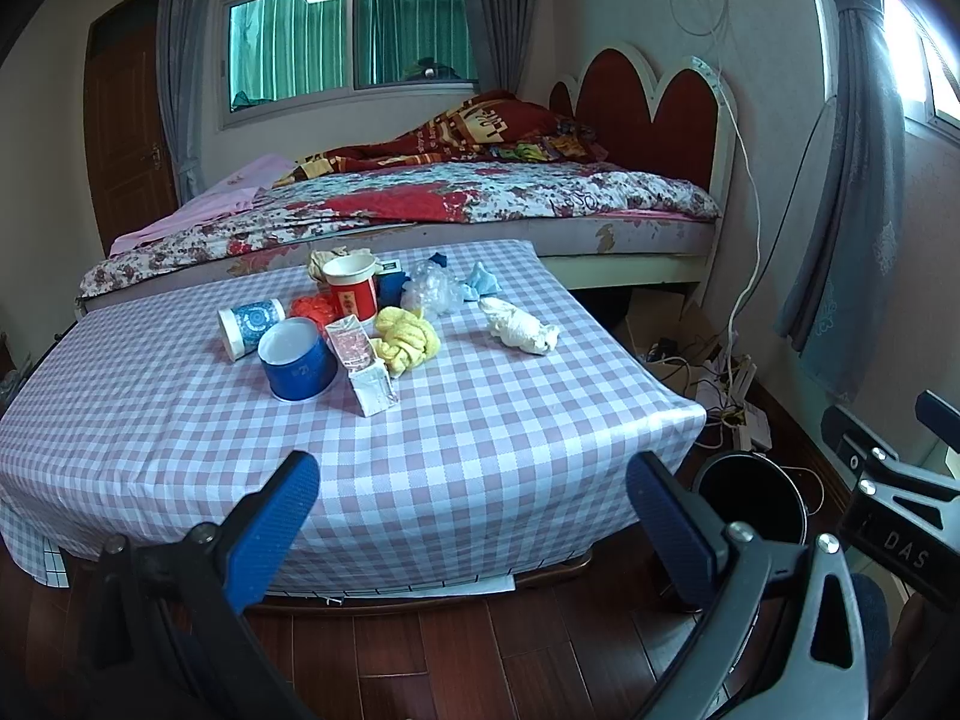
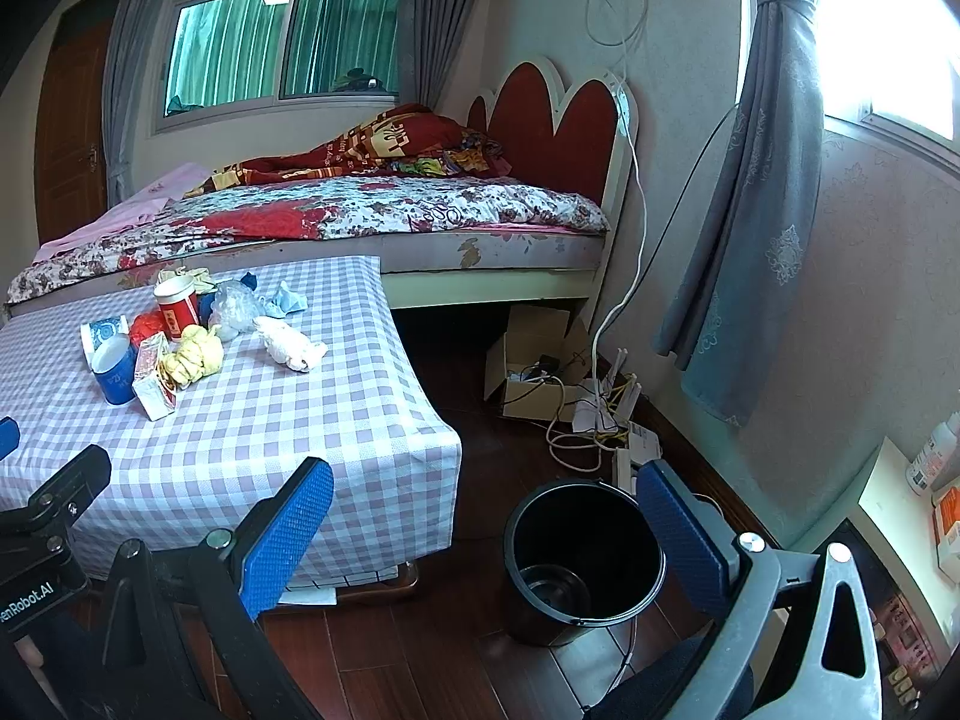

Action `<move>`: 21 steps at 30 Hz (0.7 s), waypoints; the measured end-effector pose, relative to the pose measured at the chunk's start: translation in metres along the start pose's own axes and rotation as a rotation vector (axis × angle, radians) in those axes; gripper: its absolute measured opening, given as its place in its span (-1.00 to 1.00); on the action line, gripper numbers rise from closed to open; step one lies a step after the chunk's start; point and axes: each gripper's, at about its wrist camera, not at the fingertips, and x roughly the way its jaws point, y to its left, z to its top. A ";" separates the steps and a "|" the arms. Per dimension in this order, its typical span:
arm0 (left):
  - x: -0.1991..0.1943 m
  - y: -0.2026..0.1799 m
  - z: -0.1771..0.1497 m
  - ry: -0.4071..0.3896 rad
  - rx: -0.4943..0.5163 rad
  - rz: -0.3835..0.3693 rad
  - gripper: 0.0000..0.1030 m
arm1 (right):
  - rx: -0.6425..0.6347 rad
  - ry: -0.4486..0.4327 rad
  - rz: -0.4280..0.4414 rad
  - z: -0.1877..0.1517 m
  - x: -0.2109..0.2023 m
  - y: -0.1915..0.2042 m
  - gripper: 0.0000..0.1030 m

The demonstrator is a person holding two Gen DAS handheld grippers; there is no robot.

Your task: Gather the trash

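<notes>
We see a table (image 1: 456, 438) under a pink-and-white checked cloth, carrying a heap of trash: a red cup (image 1: 353, 290), a blue cup (image 1: 297, 360), a patterned cup (image 1: 249, 327) on its side, a yellow wad (image 1: 408, 339), a small carton (image 1: 366, 369), white crumpled paper (image 1: 521, 330), and clear plastic (image 1: 432, 287).

Left claw (image 1: 471, 510) spread wide and empty, right claw (image 2: 483, 525) likewise, side by side

The table (image 1: 456, 438) wore matt checked cloth. The near blue cup (image 1: 298, 362) looked glossy, the yellow rag (image 1: 408, 336) soft and rough. The black bucket (image 2: 585, 558) looked smooth plastic; the floor (image 2: 420, 660) was polished wood.
</notes>
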 end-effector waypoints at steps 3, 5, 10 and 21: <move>0.000 0.000 0.000 -0.001 0.001 0.000 0.99 | 0.000 0.002 -0.001 0.000 0.000 0.000 0.98; 0.000 0.000 0.001 0.000 0.000 0.001 0.99 | 0.001 0.001 -0.002 0.000 0.000 0.000 0.98; -0.001 -0.001 0.001 0.001 0.001 0.002 0.99 | 0.001 0.001 -0.001 0.000 0.001 0.000 0.98; -0.001 -0.002 0.000 0.001 0.001 0.001 0.99 | 0.000 0.000 -0.001 0.000 0.000 0.000 0.98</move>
